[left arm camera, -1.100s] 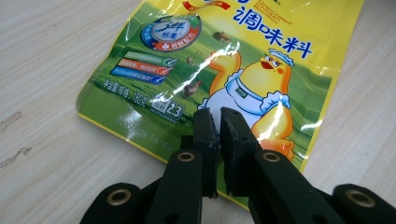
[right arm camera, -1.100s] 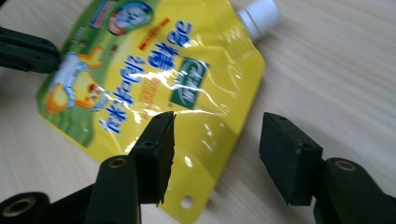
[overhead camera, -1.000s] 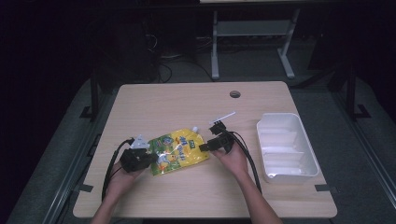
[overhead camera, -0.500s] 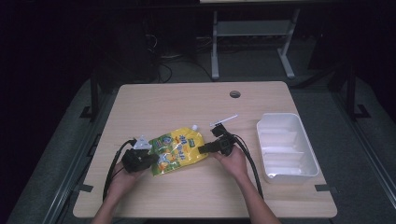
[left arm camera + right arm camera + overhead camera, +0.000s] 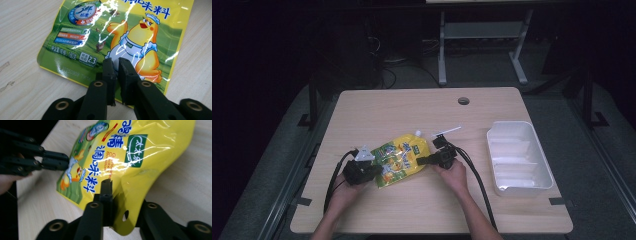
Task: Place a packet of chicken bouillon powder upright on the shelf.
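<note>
A yellow and green spouted pouch [image 5: 401, 159] with a cartoon chick lies flat at the table's front middle. My right gripper [image 5: 421, 161] comes in from its right. In the right gripper view the pouch's [image 5: 130, 152] yellow edge bends up between the right gripper's [image 5: 122, 195] jaws, which have just been closing and now pinch it. My left gripper [image 5: 377, 171] sits at the pouch's lower left end. Its jaws have just been opening. In the left gripper view the left gripper [image 5: 116, 61] stands a narrow slit apart over the pouch's [image 5: 125, 25] bottom edge, with nothing pinched.
A white plastic tray [image 5: 542, 172] stands at the table's right side. A small white strip [image 5: 451, 130] lies just behind the right gripper. A round cable hole [image 5: 463, 101] is near the far edge. Both cables trail towards the front edge.
The right gripper has edged slightly towards the pouch's right edge. The pouch and the left gripper stay where they were.
</note>
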Action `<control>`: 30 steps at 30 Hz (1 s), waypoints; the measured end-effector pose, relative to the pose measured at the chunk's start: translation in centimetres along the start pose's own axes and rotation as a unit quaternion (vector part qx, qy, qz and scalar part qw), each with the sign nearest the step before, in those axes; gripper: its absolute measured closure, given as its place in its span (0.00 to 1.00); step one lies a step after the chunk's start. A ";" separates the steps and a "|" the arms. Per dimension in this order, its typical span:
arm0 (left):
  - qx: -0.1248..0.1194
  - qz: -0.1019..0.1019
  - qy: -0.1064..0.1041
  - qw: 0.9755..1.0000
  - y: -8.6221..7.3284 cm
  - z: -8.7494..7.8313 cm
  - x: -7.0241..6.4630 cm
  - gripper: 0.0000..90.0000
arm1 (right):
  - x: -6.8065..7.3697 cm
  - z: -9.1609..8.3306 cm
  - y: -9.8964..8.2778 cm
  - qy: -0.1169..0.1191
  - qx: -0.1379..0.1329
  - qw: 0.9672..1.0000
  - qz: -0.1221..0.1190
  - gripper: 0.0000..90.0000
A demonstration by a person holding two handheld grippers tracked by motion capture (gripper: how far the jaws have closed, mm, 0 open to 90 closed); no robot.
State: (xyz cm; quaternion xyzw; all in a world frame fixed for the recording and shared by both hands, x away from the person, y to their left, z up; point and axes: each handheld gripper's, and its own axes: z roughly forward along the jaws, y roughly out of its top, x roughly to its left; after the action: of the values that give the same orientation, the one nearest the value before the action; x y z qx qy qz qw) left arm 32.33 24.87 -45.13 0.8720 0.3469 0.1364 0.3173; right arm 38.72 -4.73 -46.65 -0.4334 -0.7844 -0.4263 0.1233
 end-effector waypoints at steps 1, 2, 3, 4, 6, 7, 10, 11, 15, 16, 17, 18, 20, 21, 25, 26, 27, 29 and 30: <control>-0.001 -0.006 -0.008 1.000 0.0 -0.1 0.2 0.86 | 0.1 -0.3 0.1 -0.001 -0.010 1.000 0.000 0.93; -0.006 -0.013 -0.012 1.000 -0.1 -0.3 0.3 0.85 | 0.2 -0.4 0.2 0.000 -0.015 1.000 -0.002 0.95; -0.006 -0.013 -0.012 1.000 -0.1 -0.3 0.3 0.83 | 0.2 -0.4 0.2 0.000 -0.015 1.000 -0.002 0.95; -0.010 -0.015 -0.015 1.000 0.0 -0.4 0.5 0.83 | 0.3 -0.6 0.2 0.002 -0.022 1.000 -0.003 0.96; -0.027 -0.030 -0.027 0.999 0.0 -0.9 0.8 0.76 | 0.8 -1.5 0.4 0.007 -0.037 0.999 -0.015 0.99; -0.027 -0.030 -0.027 0.999 0.0 -0.9 0.8 0.75 | 0.8 -1.5 0.4 0.007 -0.037 0.999 -0.015 0.99; -0.058 -0.038 -0.036 0.997 0.2 -1.8 0.9 0.67 | 1.6 -3.1 0.7 0.008 -0.053 0.998 -0.036 0.99; -0.066 -0.040 -0.037 0.996 0.3 -2.1 0.9 0.67 | 1.6 -3.1 0.7 0.008 -0.053 0.998 -0.036 0.99; -0.103 -0.051 -0.051 0.992 0.3 -3.1 1.3 0.50 | 3.1 -5.1 1.3 0.002 -0.061 0.996 -0.073 0.99; -0.103 -0.051 -0.051 0.992 0.3 -3.1 1.3 0.47 | 3.1 -5.1 1.3 0.002 -0.061 0.996 -0.073 0.99; -0.110 -0.054 -0.055 0.991 0.3 -3.3 1.4 0.43 | 3.9 -6.0 1.5 -0.003 -0.061 0.994 -0.093 0.99; -0.117 -0.057 -0.062 0.990 0.3 -3.4 1.5 0.43 | 3.9 -6.0 1.5 -0.003 -0.061 0.994 -0.093 0.99; -0.128 -0.060 -0.078 0.987 0.3 -3.6 1.6 0.37 | 4.7 -6.7 1.8 -0.006 -0.059 0.992 -0.111 0.99; -0.132 -0.059 -0.085 0.986 0.3 -3.6 1.6 0.34 | 5.1 -7.1 2.0 -0.005 -0.058 0.991 -0.120 0.99; -0.143 -0.052 -0.107 0.982 0.4 -3.8 1.5 0.28 | 7.0 -8.1 2.5 -0.003 -0.048 0.986 -0.161 0.99; -0.145 -0.048 -0.114 0.982 0.5 -3.7 1.4 0.26 | 8.0 -8.5 2.7 -0.002 -0.041 0.982 -0.182 0.99; -0.145 -0.048 -0.114 0.982 0.5 -3.7 1.4 0.25 | 8.0 -8.5 2.7 -0.002 -0.041 0.982 -0.182 0.99; -0.148 -0.047 -0.123 0.980 0.6 -3.8 1.4 0.25 | 9.0 -8.8 2.8 -0.002 -0.031 0.978 -0.205 0.99; -0.152 -0.047 -0.126 0.979 0.6 -3.9 1.3 0.24 | 9.5 -9.0 2.9 -0.003 -0.026 0.976 -0.217 0.99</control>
State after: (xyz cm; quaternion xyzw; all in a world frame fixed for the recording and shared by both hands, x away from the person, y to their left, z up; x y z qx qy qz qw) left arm 31.83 27.22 -41.77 0.8066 0.3201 0.0610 0.4933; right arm 33.74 -5.50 -34.23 -0.2570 -0.8485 -0.4625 0.0144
